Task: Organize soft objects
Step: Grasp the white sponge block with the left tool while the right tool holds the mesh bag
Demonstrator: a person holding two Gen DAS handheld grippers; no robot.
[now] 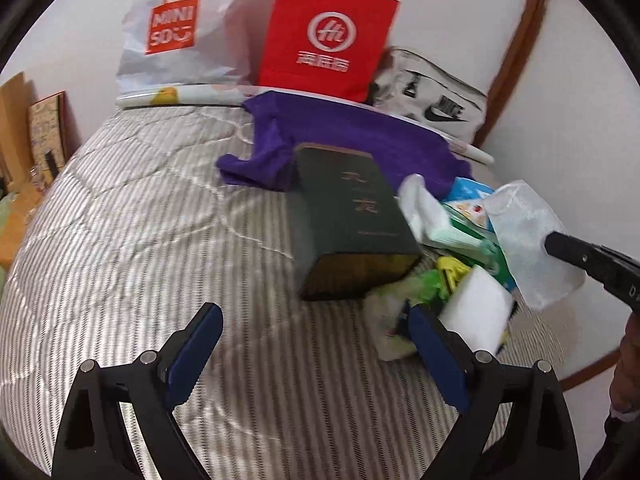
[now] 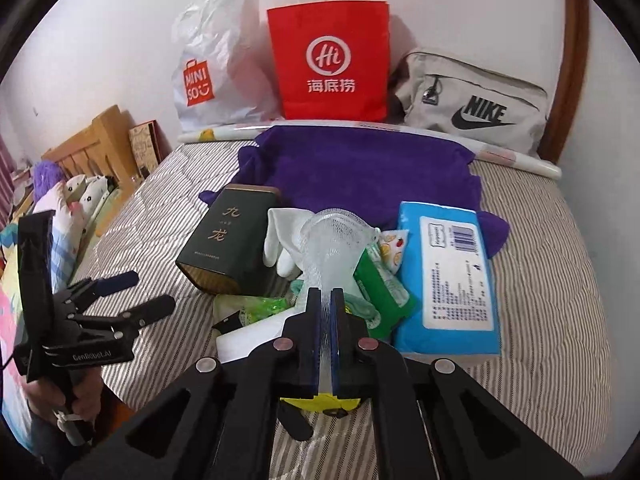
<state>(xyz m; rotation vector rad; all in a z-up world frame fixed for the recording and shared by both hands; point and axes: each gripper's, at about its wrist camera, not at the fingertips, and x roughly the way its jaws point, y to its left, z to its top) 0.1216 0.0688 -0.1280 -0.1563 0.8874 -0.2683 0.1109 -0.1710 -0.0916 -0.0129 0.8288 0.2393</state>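
Mesh pouch (image 2: 330, 248) is the thing in hand — a white, translucent net, pinched at its lower edge between the fully closed jaws of the right gripper (image 2: 328, 300) and lifted clear of the pile. Take the dark green tin (image 2: 232, 240) as the landmark: the pouch hangs just to the right of it, above a heap of white gloves (image 2: 280, 240), green packets (image 2: 380, 284) and a white sponge block (image 2: 248, 332), with the blue tissue pack (image 2: 448, 272) further right and the purple cloth (image 2: 360, 160) behind the tin. The left gripper (image 1: 312, 340) hovers in front of the tin, jaws wide apart and holding nothing. The step looks like sorting one soft item out of the heap. The next move, I judge, calls for carrying the limp net to a bag or a clear spot — steadily, since only an edge is gripped and it could slip or snag.
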